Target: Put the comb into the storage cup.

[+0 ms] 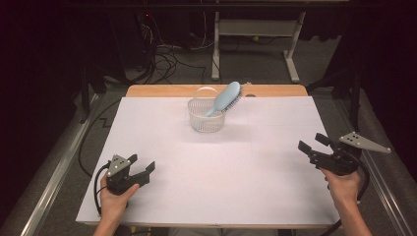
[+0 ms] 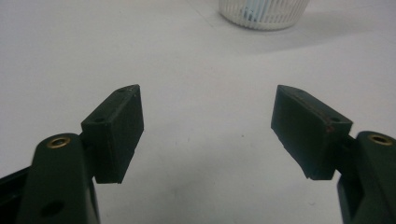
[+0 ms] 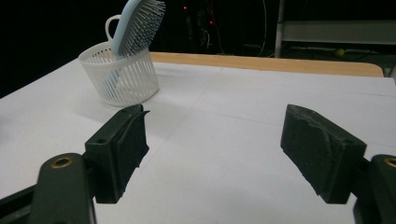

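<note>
Meanwhile both grippers, left gripper and right gripper, gape empty; hairbrush leans in basket far off

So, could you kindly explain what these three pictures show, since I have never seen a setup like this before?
There is no robot here: a person holds a hand tool with two black jaws in each hand. The high view looks down on the table from above the person. There the left tongs sit at the lower left and the right tongs at the right. The other two pictures come from cameras riding on each tool, looking along its own jaws. Both tongs stand open and hold nothing. Towards the far edge stands a white slatted basket, and a light blue hairbrush leans in it, handle down, bristle head sticking out over the rim.
</note>
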Tool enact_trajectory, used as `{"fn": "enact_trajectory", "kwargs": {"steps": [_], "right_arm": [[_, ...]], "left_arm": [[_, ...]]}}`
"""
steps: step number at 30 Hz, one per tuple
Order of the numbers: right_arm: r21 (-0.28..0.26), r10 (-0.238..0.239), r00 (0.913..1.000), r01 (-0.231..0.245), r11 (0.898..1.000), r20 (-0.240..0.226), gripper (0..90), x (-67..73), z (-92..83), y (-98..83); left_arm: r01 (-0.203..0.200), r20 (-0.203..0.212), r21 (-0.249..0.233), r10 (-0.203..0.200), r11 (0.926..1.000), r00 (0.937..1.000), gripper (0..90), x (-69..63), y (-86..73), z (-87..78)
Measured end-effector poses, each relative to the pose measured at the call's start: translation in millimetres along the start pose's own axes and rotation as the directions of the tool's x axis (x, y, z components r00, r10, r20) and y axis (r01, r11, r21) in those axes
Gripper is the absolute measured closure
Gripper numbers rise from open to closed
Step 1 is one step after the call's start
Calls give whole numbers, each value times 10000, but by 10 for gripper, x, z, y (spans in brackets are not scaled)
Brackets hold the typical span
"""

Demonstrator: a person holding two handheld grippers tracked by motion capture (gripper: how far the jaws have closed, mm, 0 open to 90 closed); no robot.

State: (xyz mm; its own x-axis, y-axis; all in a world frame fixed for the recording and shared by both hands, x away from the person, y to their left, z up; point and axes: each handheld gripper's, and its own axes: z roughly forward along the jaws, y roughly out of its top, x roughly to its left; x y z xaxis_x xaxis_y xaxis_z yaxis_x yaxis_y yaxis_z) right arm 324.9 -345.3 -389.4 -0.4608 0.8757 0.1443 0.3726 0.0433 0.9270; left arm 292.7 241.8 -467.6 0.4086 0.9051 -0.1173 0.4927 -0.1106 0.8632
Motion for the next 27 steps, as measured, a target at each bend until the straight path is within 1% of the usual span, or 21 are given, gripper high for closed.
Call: {"fn": "enact_trajectory", "kwargs": {"steps": [9,15,27], "right_arm": [[61,90,10000,-90,9999,21,228,8,-70,-116],[-2,142,9999,-142,9999,22,228,11,-134,-194],[11,235,9996,-235,9997,172,222,6,-222,-341]], "left_arm": [[-34,-21,-9,34,10000,10000,263,5,-3,1],[-1,-42,-21,1,10000,10000,263,3,-11,-6],[15,-89,-66,-15,10000,10000,263,10,-13,-21]]}}
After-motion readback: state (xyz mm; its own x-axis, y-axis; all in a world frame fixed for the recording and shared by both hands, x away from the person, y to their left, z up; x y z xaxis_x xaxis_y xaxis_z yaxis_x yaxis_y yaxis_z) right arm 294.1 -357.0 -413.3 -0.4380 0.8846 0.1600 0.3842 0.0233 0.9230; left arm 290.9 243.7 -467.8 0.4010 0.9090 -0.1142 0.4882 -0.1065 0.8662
